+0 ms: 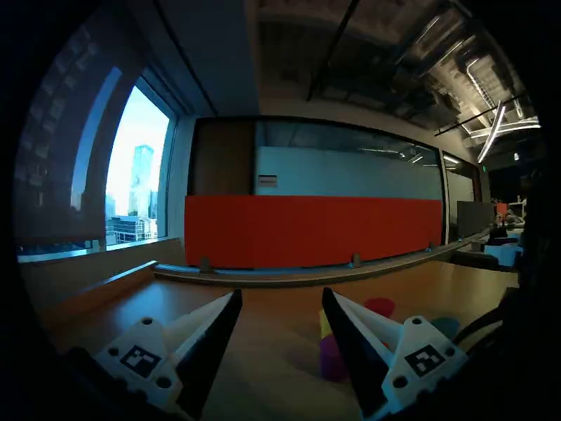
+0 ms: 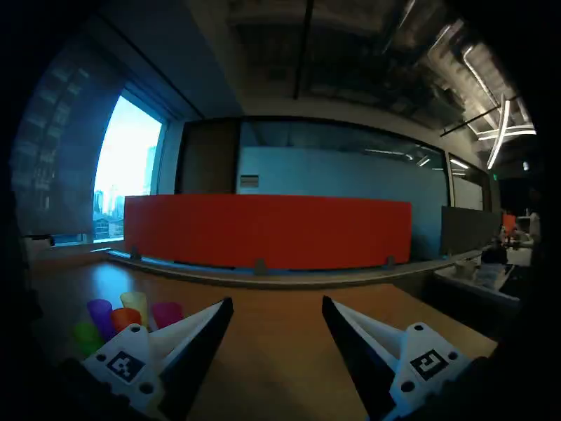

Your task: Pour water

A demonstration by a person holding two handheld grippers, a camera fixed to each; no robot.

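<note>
Coloured cups (image 1: pixel 331 359) sit just right of the left gripper (image 1: pixel 281 292), farther off to the left of the right gripper (image 2: pixel 277 299) (left is probably nearer). Both pairs of jaws stand apart, empty.

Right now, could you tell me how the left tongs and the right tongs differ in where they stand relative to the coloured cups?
The left tongs have a purple cup partly in their gap; the right tongs frame bare table in theirs. The coloured cups sit by the left tongs' picture-right finger, but by the right tongs' picture-left finger. Both tongs are open and empty.
</note>
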